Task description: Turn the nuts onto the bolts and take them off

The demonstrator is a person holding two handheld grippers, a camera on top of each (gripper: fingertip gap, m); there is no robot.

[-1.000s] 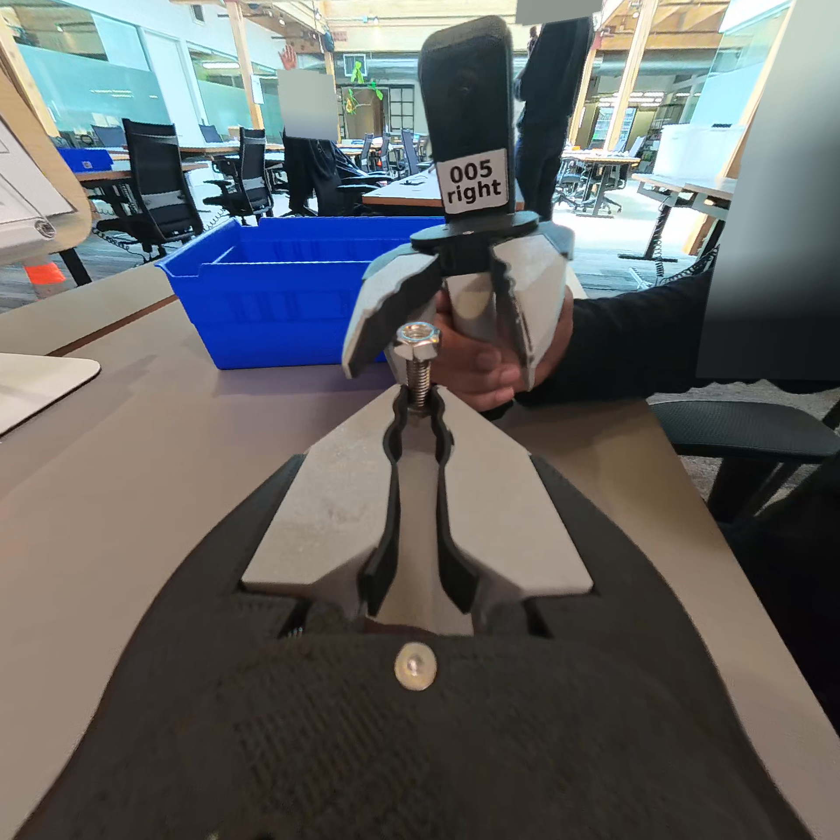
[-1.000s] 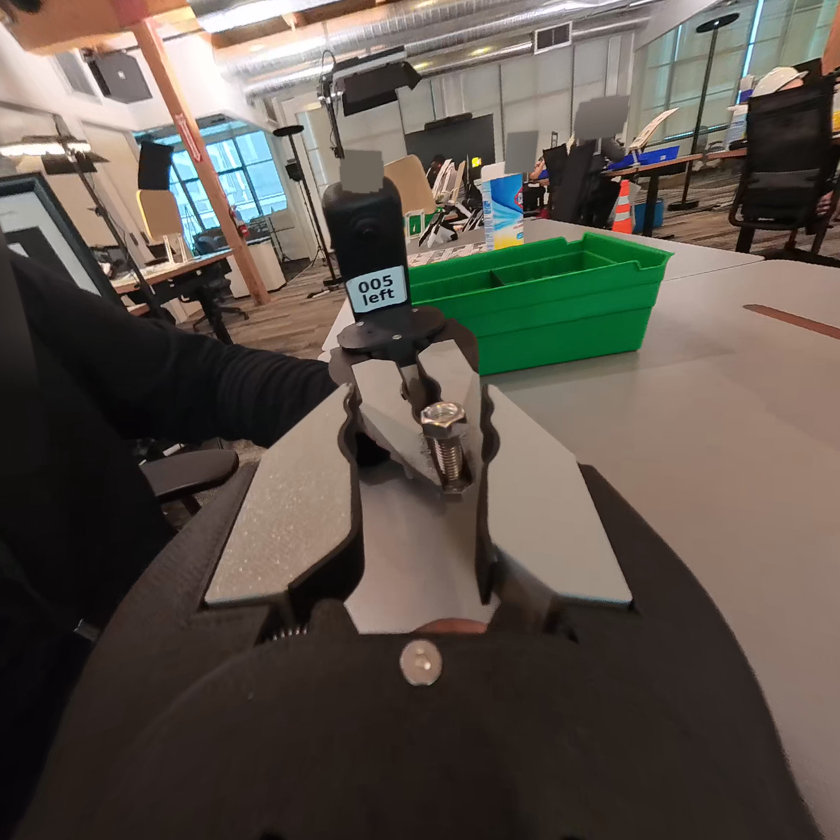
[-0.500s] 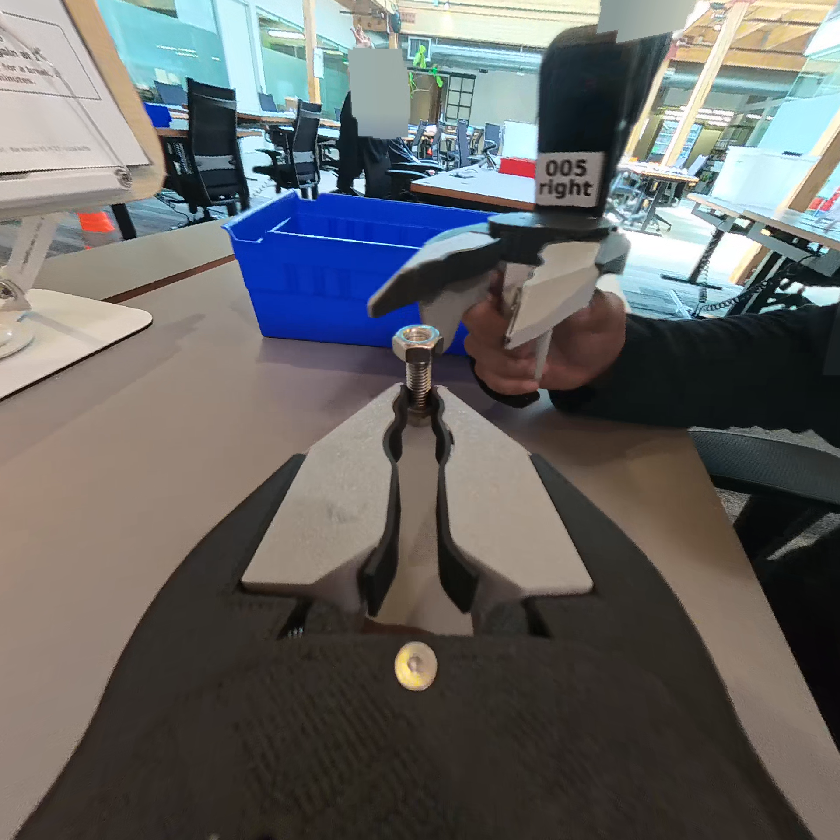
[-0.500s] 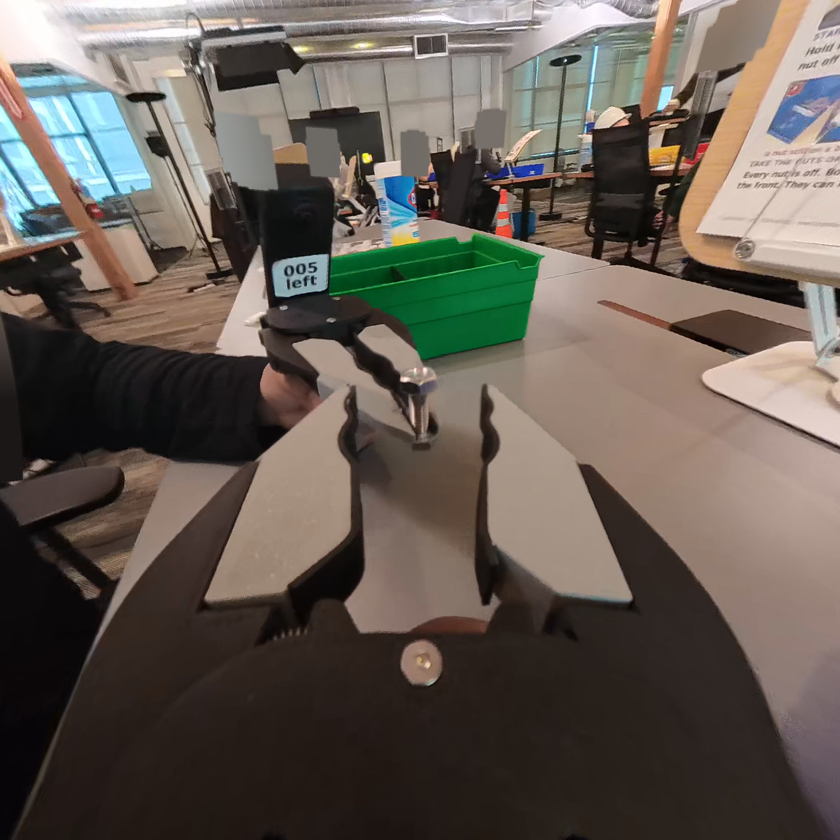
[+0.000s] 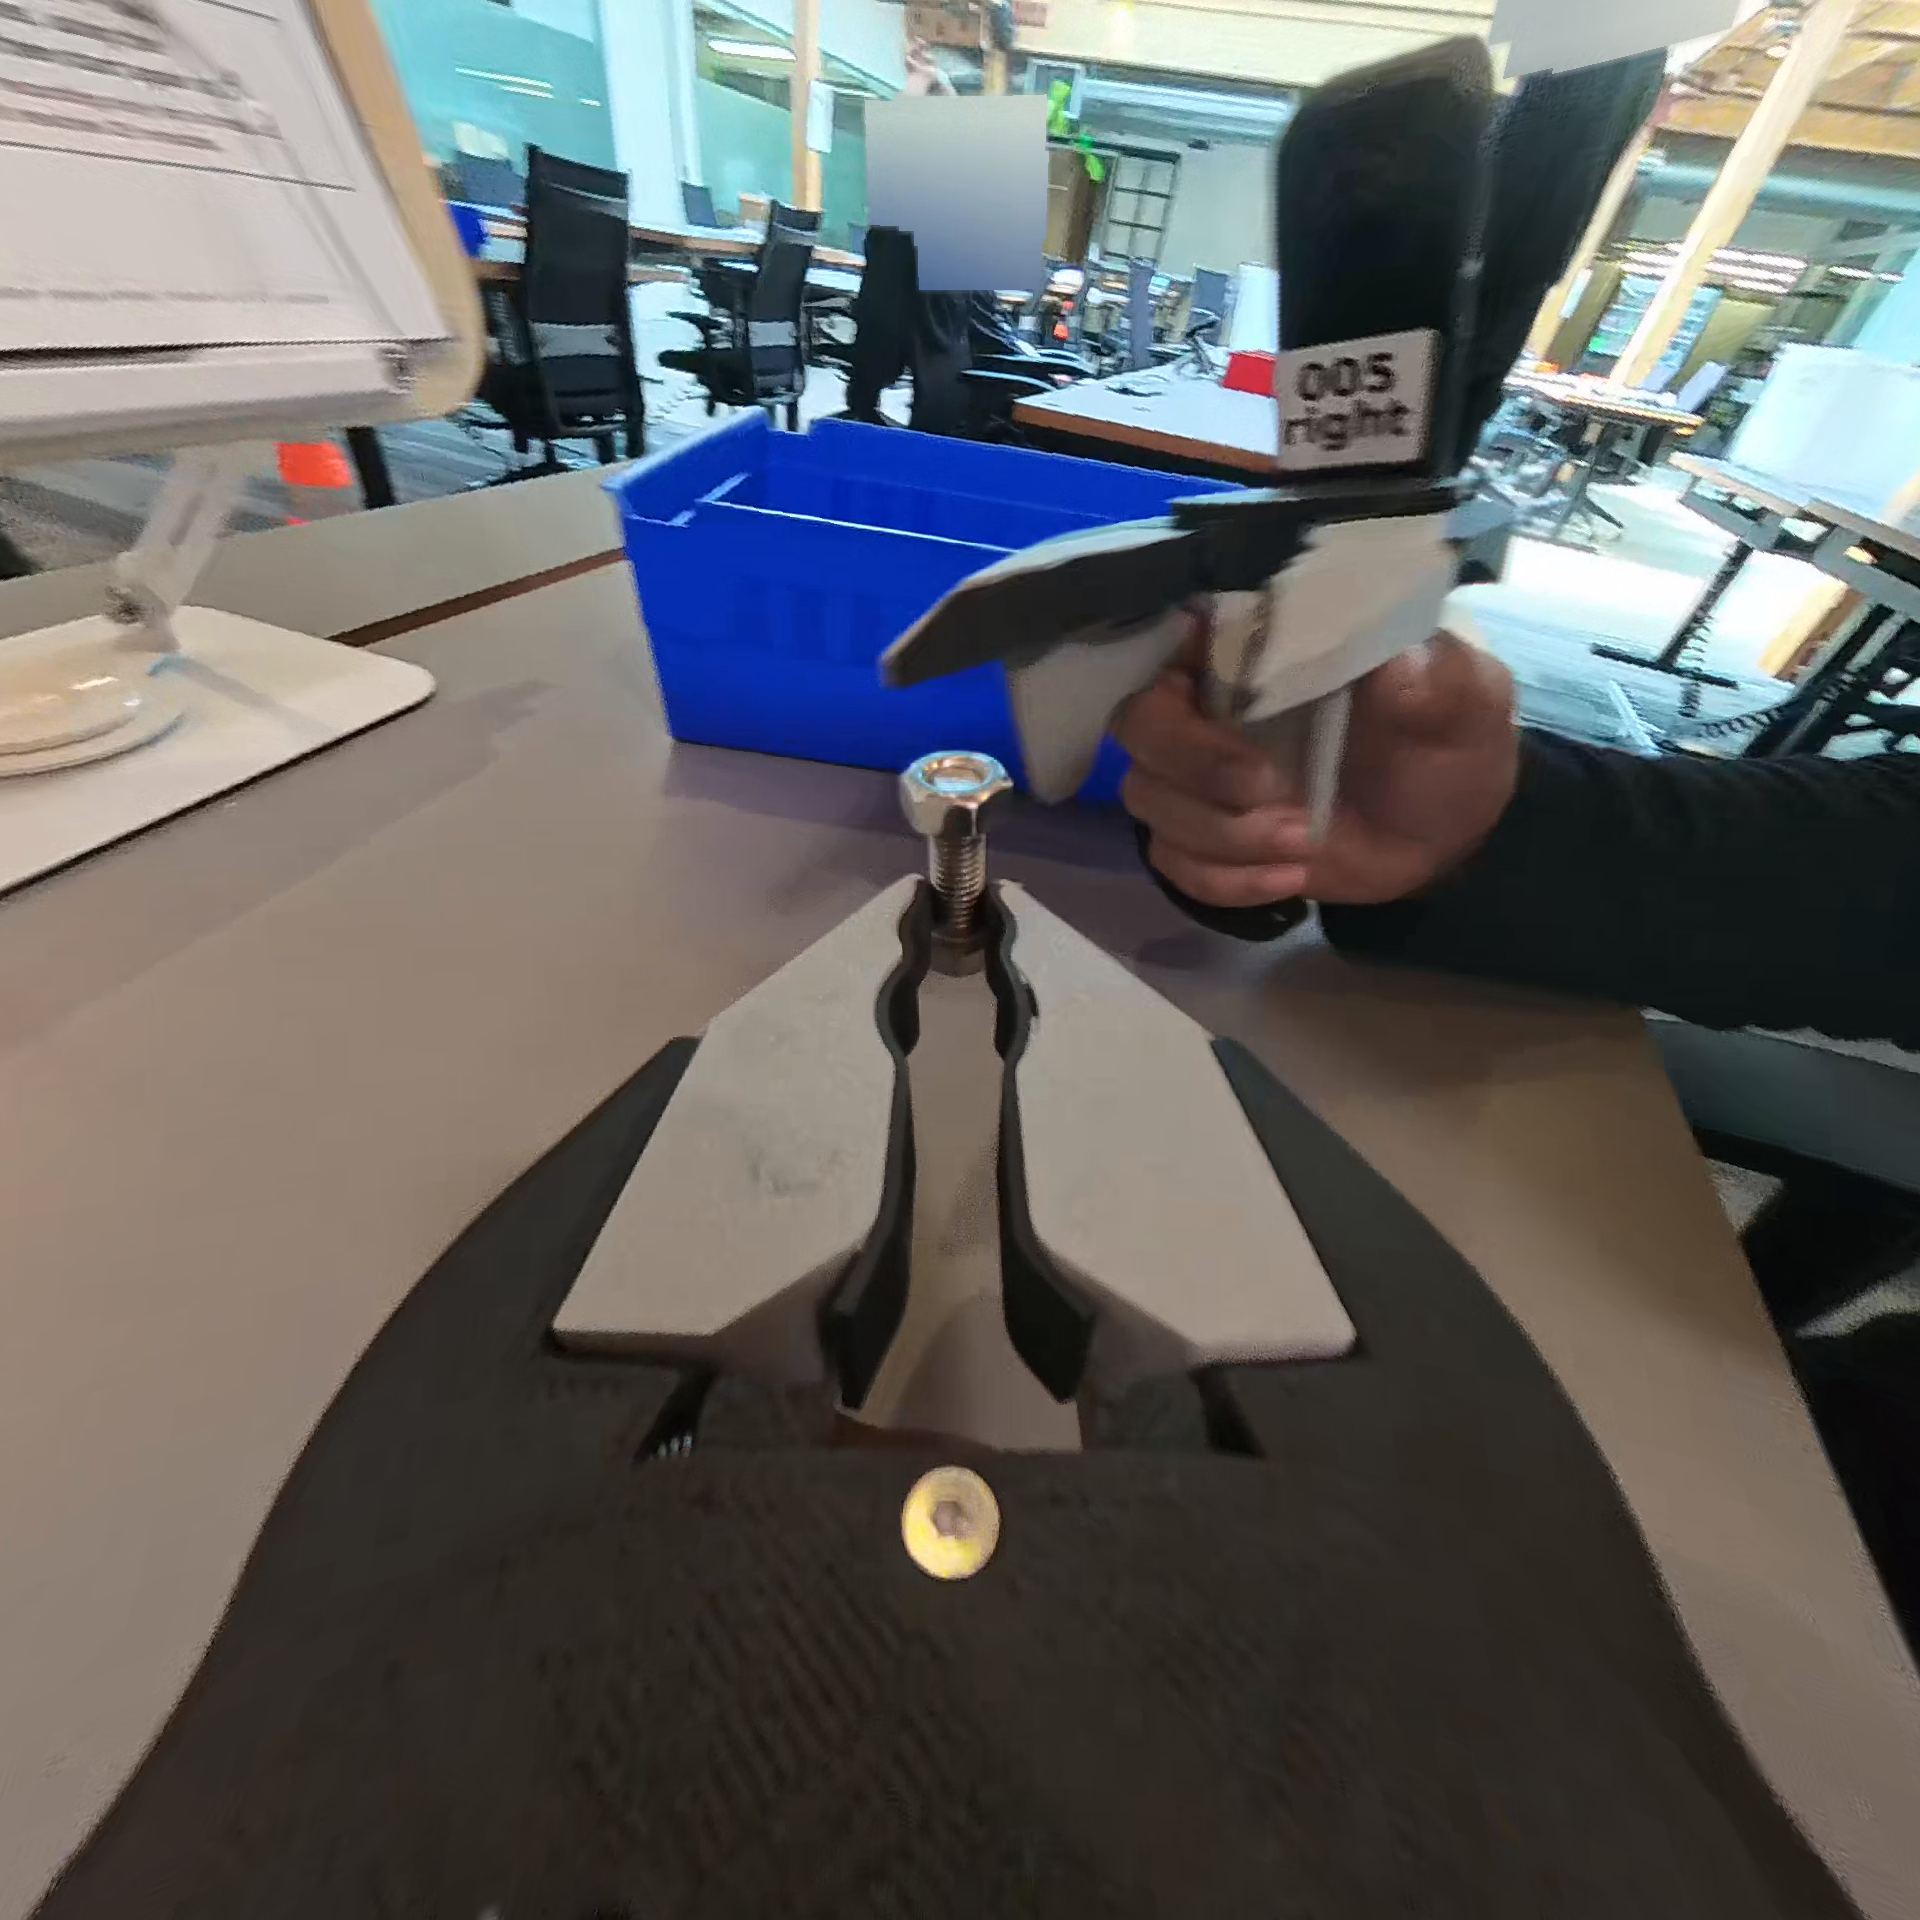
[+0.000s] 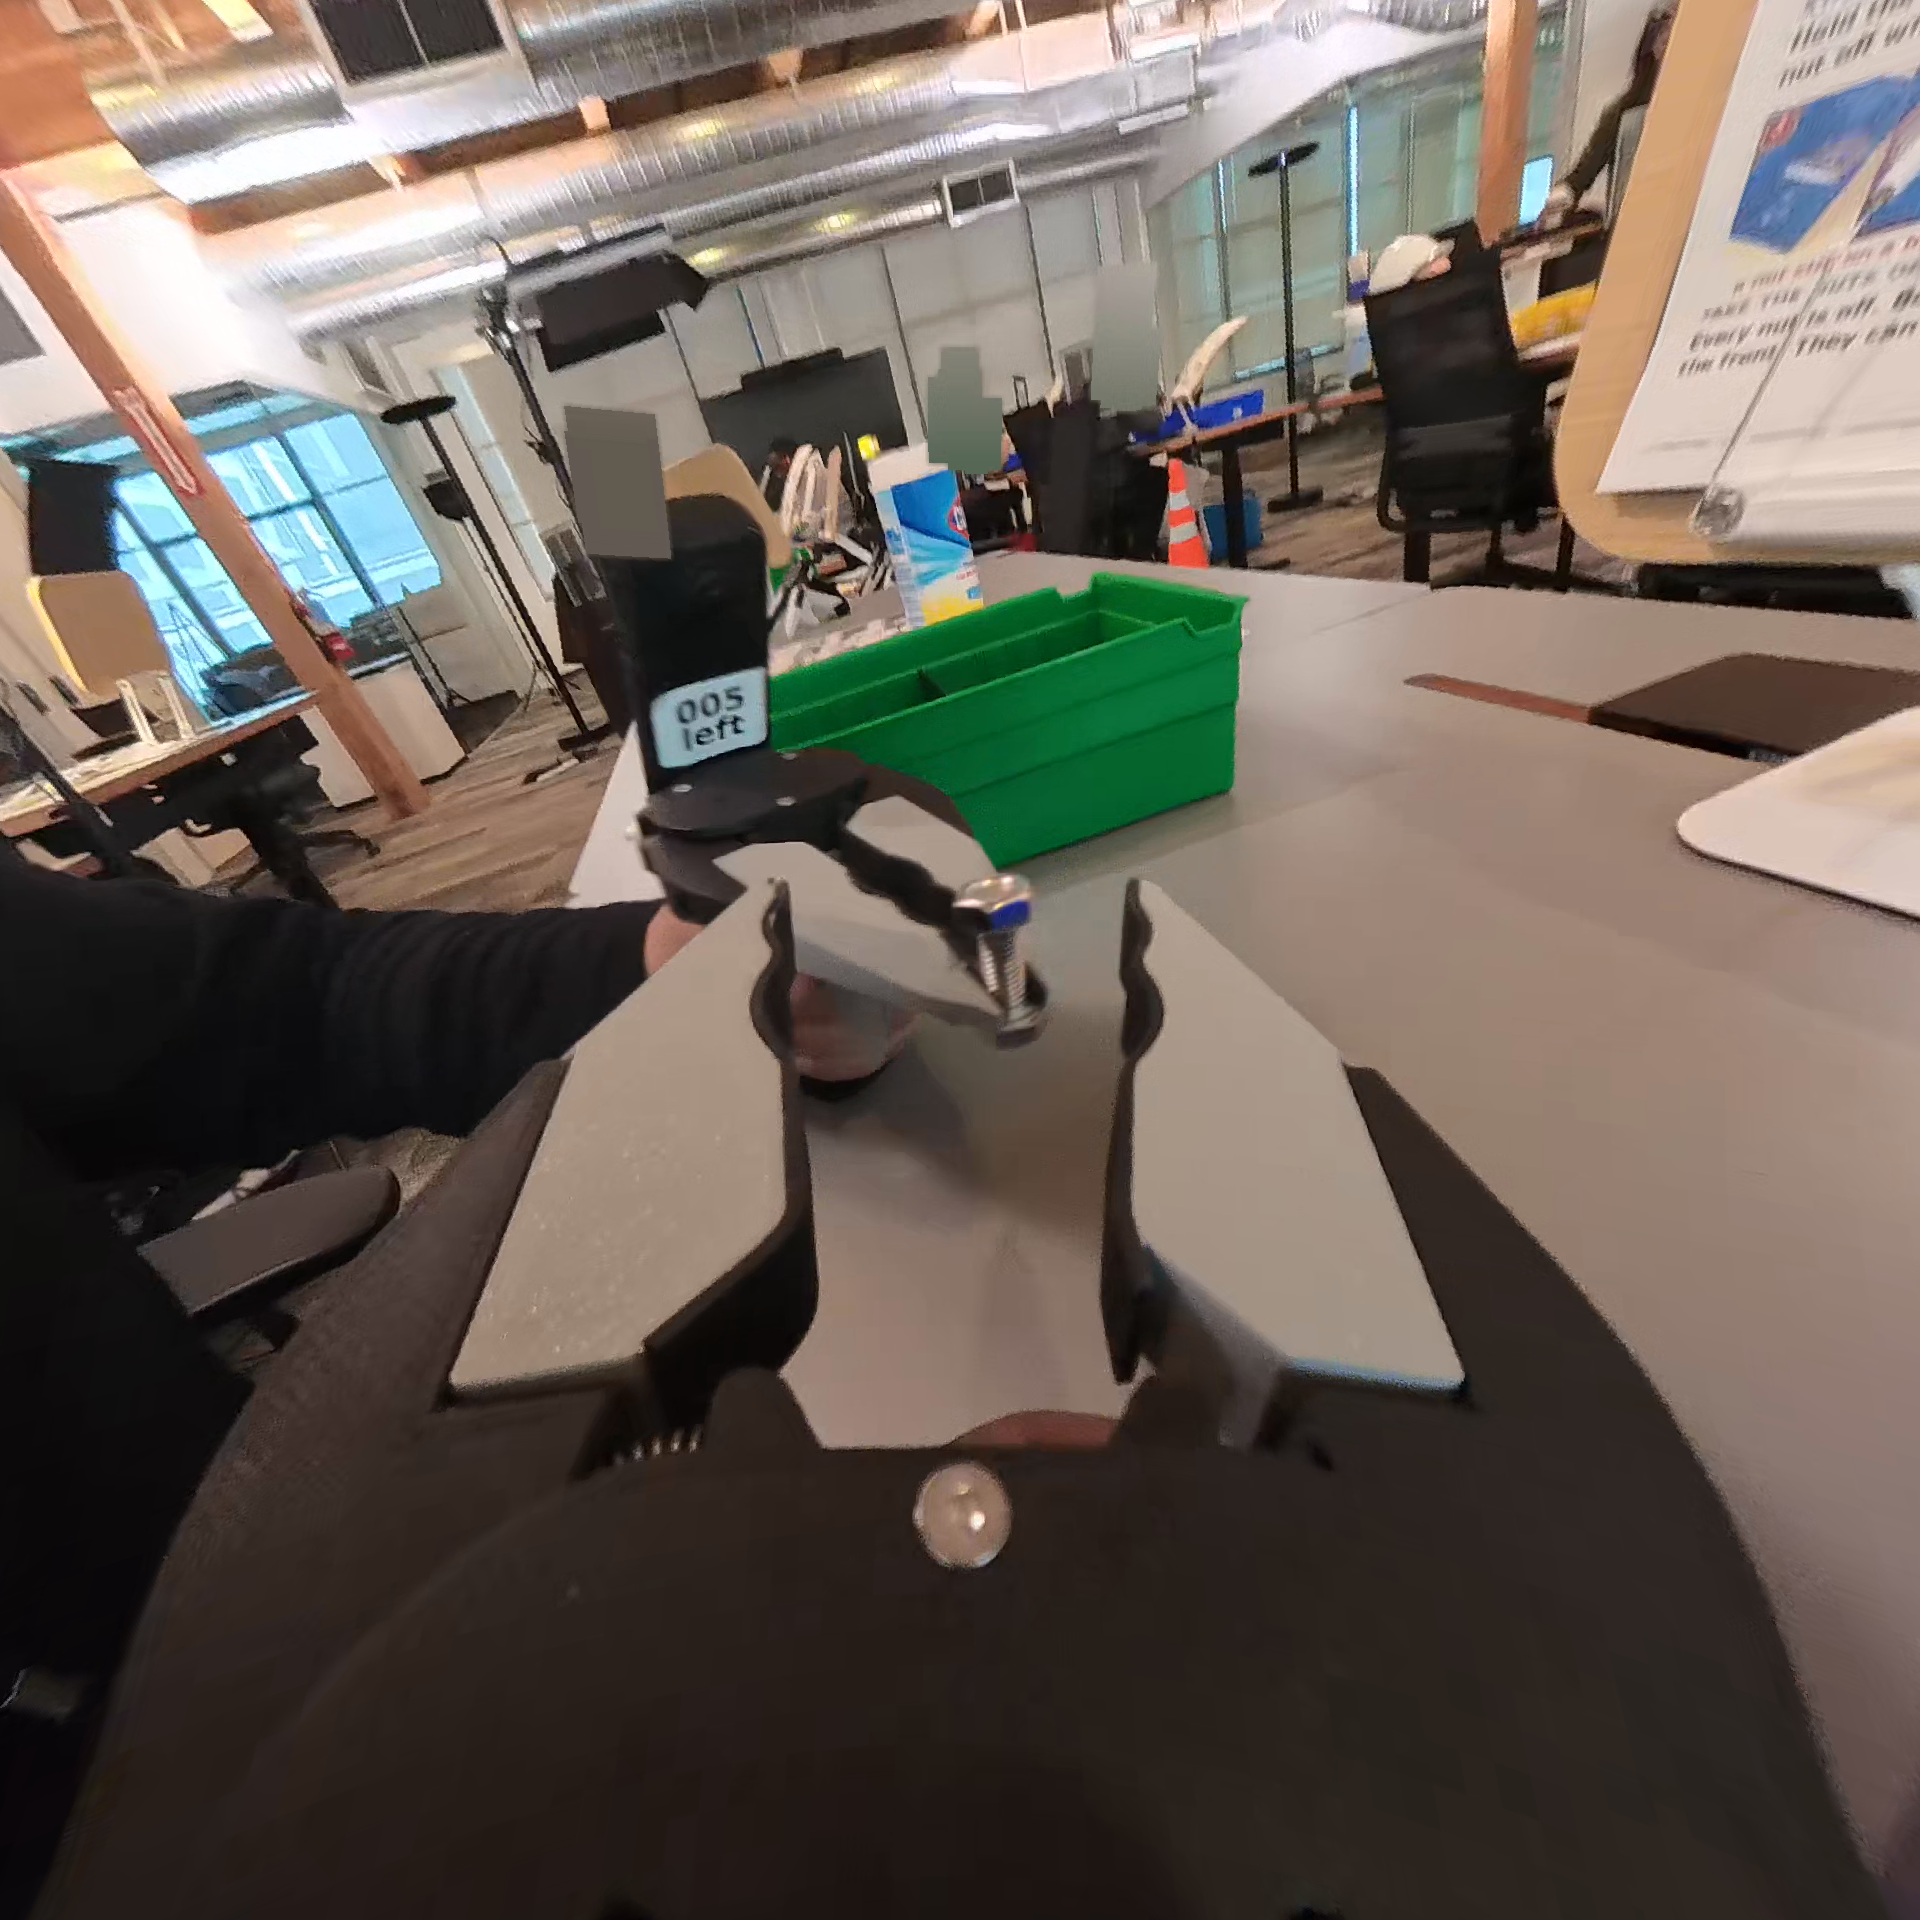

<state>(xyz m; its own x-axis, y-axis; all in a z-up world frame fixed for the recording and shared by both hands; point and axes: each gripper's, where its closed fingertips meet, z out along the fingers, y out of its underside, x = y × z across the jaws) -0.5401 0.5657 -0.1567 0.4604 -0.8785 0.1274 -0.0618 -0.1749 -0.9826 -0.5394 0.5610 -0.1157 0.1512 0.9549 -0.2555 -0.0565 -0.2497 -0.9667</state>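
A steel bolt (image 5: 954,883) stands upright in my left gripper (image 5: 956,930), which is shut on its lower shank just above the grey table (image 5: 416,987). A hex nut (image 5: 954,790) sits at the top of the thread. My right gripper (image 5: 971,722) is open and empty, held by a hand behind and to the right of the nut, clear of it. In the right wrist view my right gripper (image 6: 956,914) has its jaws wide apart, and the left gripper (image 6: 1013,1003) with the bolt (image 6: 1003,966) and nut (image 6: 992,899) lies a little beyond them.
A blue bin (image 5: 883,623) stands behind the bolt. A green bin (image 6: 1039,707) stands farther back in the right wrist view. A sign stand with a white base (image 5: 156,686) is at the left. The table edge (image 5: 1683,1143) and a chair lie to the right. There is about 4 cm between the tips of the two grippers.
My right gripper, which was around the nut, has drawn back and swung off to the right, staying open. My left gripper has kept hold of the bolt.
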